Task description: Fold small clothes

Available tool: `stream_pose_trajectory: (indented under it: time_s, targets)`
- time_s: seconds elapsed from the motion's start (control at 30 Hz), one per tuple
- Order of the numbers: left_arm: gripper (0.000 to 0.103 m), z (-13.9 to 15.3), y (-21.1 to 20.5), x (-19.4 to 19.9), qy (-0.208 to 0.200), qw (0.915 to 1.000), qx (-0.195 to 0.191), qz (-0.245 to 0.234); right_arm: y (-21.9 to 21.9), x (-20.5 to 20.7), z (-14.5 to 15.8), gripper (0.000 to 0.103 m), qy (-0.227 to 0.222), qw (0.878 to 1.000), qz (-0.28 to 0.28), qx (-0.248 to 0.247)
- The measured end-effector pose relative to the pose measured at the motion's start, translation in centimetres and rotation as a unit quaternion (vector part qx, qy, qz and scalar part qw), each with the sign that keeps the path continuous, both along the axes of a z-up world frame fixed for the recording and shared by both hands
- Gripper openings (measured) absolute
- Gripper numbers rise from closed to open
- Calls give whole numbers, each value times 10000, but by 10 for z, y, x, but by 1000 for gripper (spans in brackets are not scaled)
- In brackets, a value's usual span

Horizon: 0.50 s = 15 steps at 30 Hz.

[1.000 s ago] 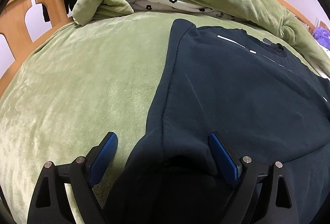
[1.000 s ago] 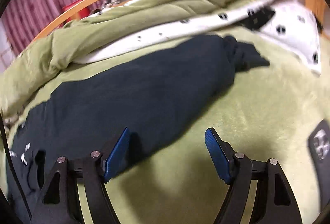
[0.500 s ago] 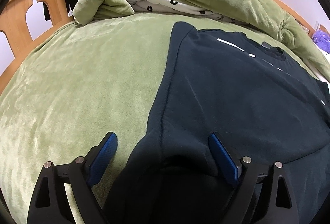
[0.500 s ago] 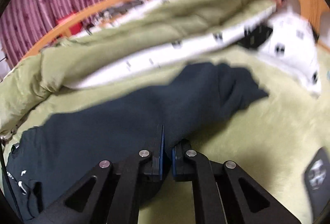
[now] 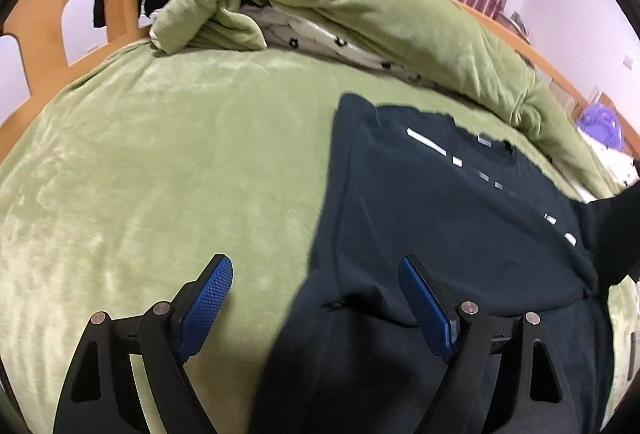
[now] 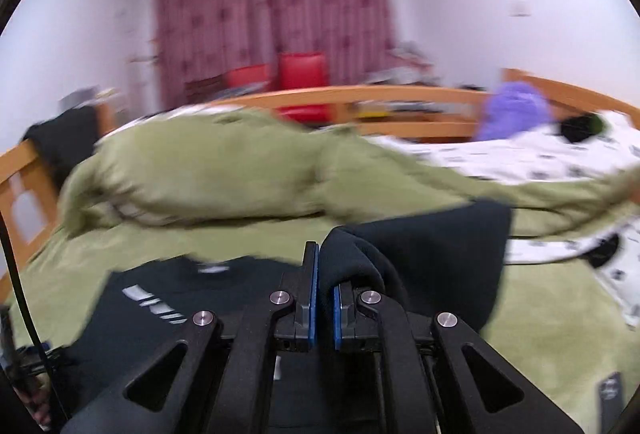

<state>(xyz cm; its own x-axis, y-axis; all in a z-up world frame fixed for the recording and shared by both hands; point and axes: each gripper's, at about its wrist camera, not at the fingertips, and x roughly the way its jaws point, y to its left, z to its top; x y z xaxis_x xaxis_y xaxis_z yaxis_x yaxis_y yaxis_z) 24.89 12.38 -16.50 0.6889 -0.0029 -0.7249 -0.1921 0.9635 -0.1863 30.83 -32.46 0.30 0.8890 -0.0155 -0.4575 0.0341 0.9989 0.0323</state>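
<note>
A: Start at the left. What's the left gripper doing?

B: Its blue pads are spread wide and grip nothing. It hangs low over the near left edge of the dark navy sweatshirt, with one pad over the green plush blanket and the other over the cloth.

A: And the garment itself?

B: Spread front-up on the blanket, white dashes printed across the chest, neckline toward the rolled green duvet at the far side. Its left edge is already turned in along a straight line.

A: Moving right?

B: The right gripper is pressed together on the sleeve, a thick bunch of fabric pinched between the pads and lifted clear of the bed. The rest of it drapes off to the right. That view is blurred, so I can't tell exactly which part of the sleeve is caught.

A: How will it handle?

B: I'd judge it soft, limp and fairly heavy for a knit. It sags wherever it isn't held, and plush under it probably drags rather than slides. Grip at seams or the cuff, where layers are thick, and the left claw would do best to take the hem corner beneath it.
</note>
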Motion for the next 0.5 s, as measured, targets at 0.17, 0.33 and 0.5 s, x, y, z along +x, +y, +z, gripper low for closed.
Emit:
stream_pose_trajectory:
  time_s: [0.17, 0.33, 0.5]
  targets:
    - [84, 9, 18, -12, -43, 9999, -95, 79, 123, 33, -57, 7, 608, 9947, 813, -160]
    - [85, 6, 20, -22, 34, 9999, 41, -93, 186, 58, -147, 28, 1834, 9758, 1160, -254]
    - [85, 0, 10, -22, 26, 9994, 90, -326, 180, 32, -162, 44, 2217, 9614, 1615, -223]
